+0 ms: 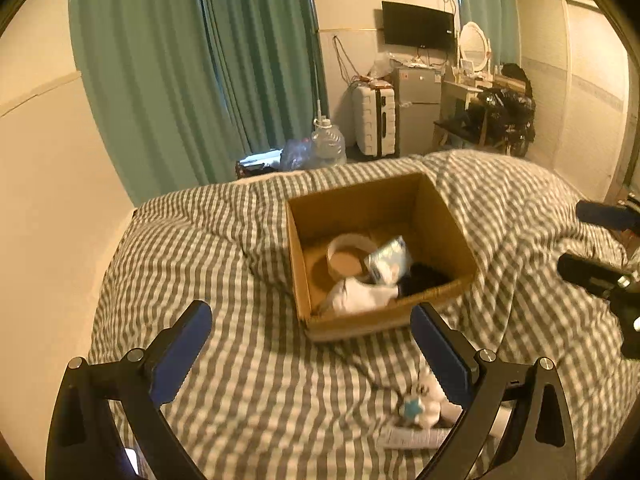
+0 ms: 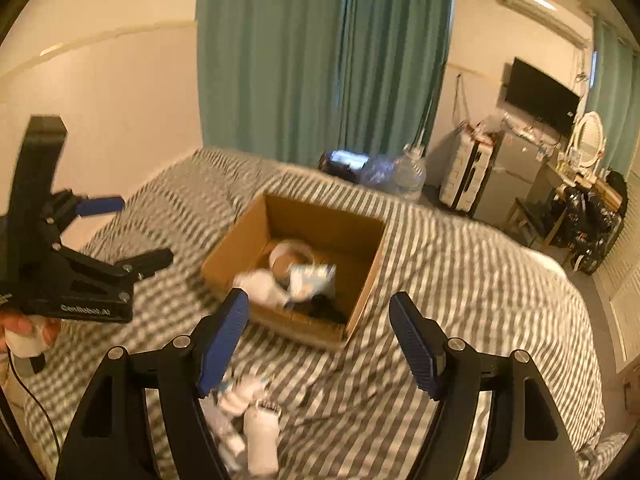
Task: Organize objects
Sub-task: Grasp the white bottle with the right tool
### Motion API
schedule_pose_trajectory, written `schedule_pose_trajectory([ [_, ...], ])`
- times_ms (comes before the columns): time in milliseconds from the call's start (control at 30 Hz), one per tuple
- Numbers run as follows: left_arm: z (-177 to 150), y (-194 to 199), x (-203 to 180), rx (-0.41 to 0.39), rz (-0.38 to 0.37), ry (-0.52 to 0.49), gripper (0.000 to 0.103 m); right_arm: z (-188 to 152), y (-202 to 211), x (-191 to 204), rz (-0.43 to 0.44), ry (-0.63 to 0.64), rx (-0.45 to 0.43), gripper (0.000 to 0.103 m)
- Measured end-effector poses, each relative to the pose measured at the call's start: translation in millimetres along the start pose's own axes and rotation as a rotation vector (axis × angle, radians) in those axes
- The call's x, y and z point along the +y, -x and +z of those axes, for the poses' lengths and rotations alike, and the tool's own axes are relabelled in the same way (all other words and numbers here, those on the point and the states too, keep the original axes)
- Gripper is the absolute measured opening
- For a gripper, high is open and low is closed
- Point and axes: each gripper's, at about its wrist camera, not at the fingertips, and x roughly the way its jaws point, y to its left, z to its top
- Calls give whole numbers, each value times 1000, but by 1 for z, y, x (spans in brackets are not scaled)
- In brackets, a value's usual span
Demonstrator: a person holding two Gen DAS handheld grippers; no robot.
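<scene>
An open cardboard box (image 1: 440, 216) (image 2: 244, 240) stands on the checked bed. It holds a white tape roll (image 1: 348, 246), a pale blue packet (image 1: 390, 260) (image 2: 312, 280), a white sock (image 1: 360, 294) (image 2: 262, 286) and a dark item (image 1: 424, 278). Small white items (image 1: 430, 404) (image 2: 248, 396) and a white tube (image 2: 262, 436) lie on the bed in front of the box. My left gripper (image 1: 311, 322) (image 2: 140, 232) is open and empty, short of the box. My right gripper (image 2: 320, 312) (image 1: 568, 236) is open and empty, over the box's near edge.
The bed has a grey-and-white checked cover (image 1: 240, 360). Green curtains (image 1: 192, 72) hang behind it. A water jug (image 1: 328, 144), a white suitcase (image 1: 374, 120), a small fridge (image 1: 418, 112) and a dressing table (image 1: 468, 84) stand beyond the bed's far edge.
</scene>
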Motion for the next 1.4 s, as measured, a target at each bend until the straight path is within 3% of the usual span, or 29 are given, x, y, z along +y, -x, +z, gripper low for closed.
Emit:
schedule_pose_trajectory([
  [400, -79, -52, -38, 103, 80, -44, 102, -90, -91, 7, 111, -59, 258, 73],
  [633, -96, -74, -41, 160, -5, -37, 102, -114, -113, 17, 113, -54, 357, 72],
  [767, -106, -87, -35, 208, -41, 4, 102, -120, -121, 25, 119, -25, 400, 67],
  [1000, -111, -90, -30, 220, -58, 28, 102, -126, -131, 40, 134, 34, 453, 64],
  [1100, -112, -90, -28, 224, -56, 39, 102, -132, -137, 47, 132, 67, 483, 55],
  [1133, -112, -89, -27, 223, -55, 42, 102, -135, -138, 49, 135, 75, 494, 44],
  [1167, -113, -90, -27, 223, -53, 43, 102, -135, -138, 50, 129, 82, 494, 44],
  [1300, -113, -90, -27, 225, -51, 43, 102, -136, -131, 50, 109, 82, 462, 44],
  [1400, -115, -93, -28, 247, -43, 43, 102, -130, -115, 35, 85, 17, 381, 44],
])
